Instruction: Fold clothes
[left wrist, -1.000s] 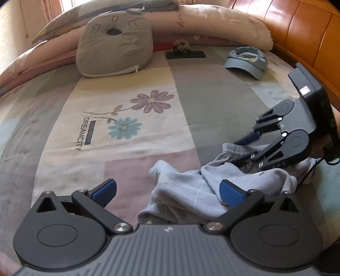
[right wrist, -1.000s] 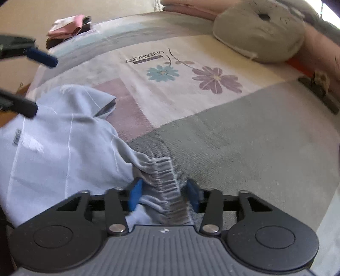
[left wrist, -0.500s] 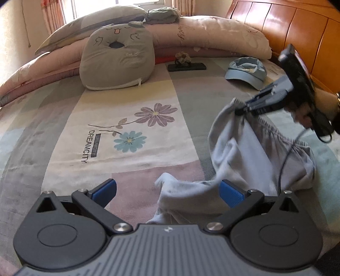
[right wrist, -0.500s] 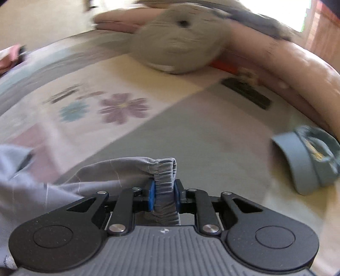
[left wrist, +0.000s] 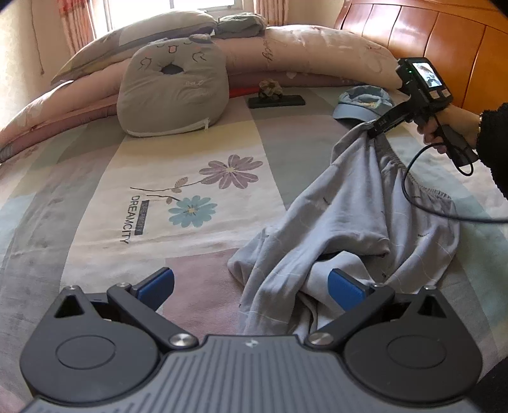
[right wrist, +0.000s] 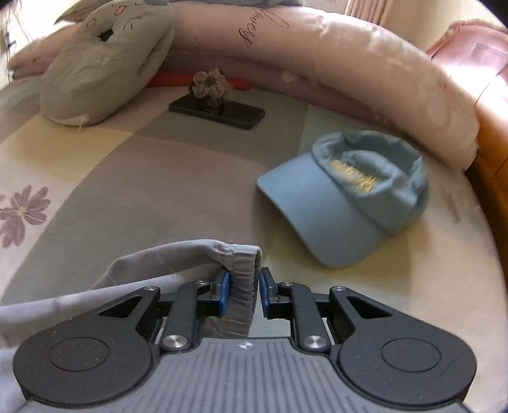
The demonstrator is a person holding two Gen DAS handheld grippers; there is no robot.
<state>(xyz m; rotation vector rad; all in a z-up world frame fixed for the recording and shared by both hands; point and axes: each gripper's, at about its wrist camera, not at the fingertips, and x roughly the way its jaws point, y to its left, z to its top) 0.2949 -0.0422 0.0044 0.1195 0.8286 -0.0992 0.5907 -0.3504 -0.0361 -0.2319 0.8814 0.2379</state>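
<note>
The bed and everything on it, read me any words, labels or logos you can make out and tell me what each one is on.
"DREAMCITY": on the bedspread, beside the flowers, with a smaller repeat on a dark bar.
"cat": stitched on the grey cushion.
Cursive script on the pink bolster: unreadable.
Gold embroidery on the blue cap: too blurred.

Bedspread point(left wrist: 190, 178) left of grey garment point(left wrist: 365, 222): broad bare stretch, free passage from near edge to far cushion. Cat-face cushion point(left wrist: 173, 92) blocks far left. Phone point(left wrist: 276, 101) (small ornament resting on it) lies far centre, just before pillow roll point(left wrist: 317, 54); open strip between phone and blue cap point(right wrist: 346, 197). Cap sits just beyond right gripper point(right wrist: 243, 289), close ahead on right. Wooden headboard point(left wrist: 444, 47) closes far right side. Cable point(left wrist: 428, 203) drapes across garment's right part.
</note>
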